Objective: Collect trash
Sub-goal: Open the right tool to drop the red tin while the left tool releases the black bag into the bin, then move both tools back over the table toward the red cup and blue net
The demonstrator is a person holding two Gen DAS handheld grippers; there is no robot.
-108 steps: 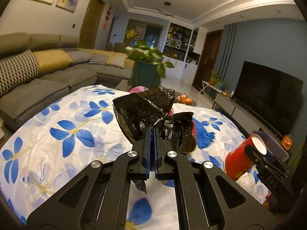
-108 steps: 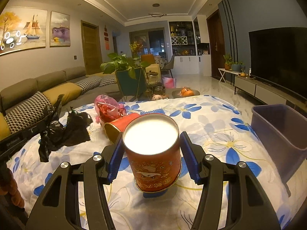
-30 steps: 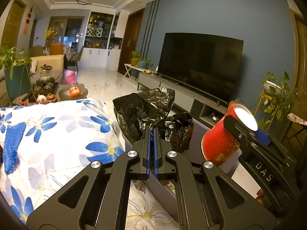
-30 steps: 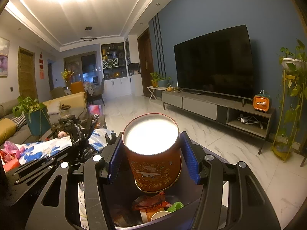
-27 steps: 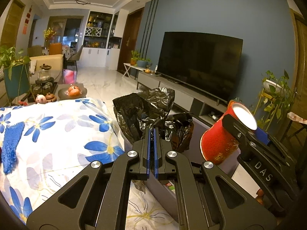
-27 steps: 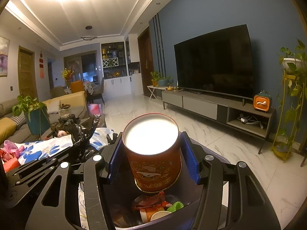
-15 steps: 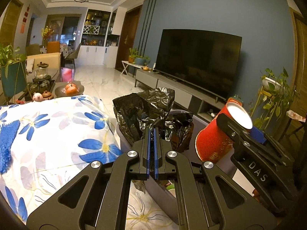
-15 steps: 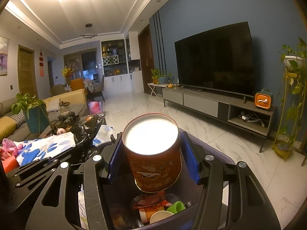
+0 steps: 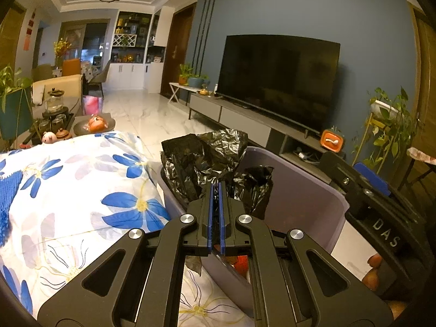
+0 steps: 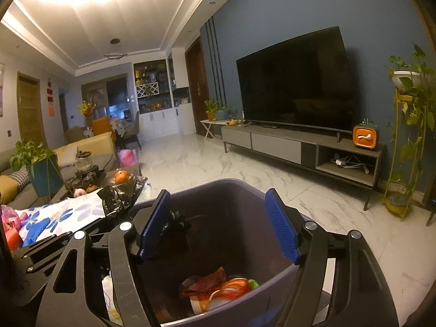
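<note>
While left hand-held gripper [image 9: 214, 190] pinches black bag [image 9: 201, 163], "DAS"-marked right hand-held gripper [image 10: 219, 224] opening, empty.

We see a crinkled black plastic bag [image 9: 201, 160], thin and glossy, catching light on its creases; the bin [image 9: 305, 190] looks like smooth matt grey-purple plastic; the cloth [image 9: 81, 190] on the table is soft printed fabric with blue flowers; the left gripper [image 9: 214, 218] is matt black plastic with 4 shiny metal screw heads and ribbed blue pads; the right gripper [image 10: 218, 223] shows the same textured blue pads; the floor [image 10: 245, 169] is polished marble-look tile; the television [image 10: 294, 81] screen is dark and glossy.
</note>
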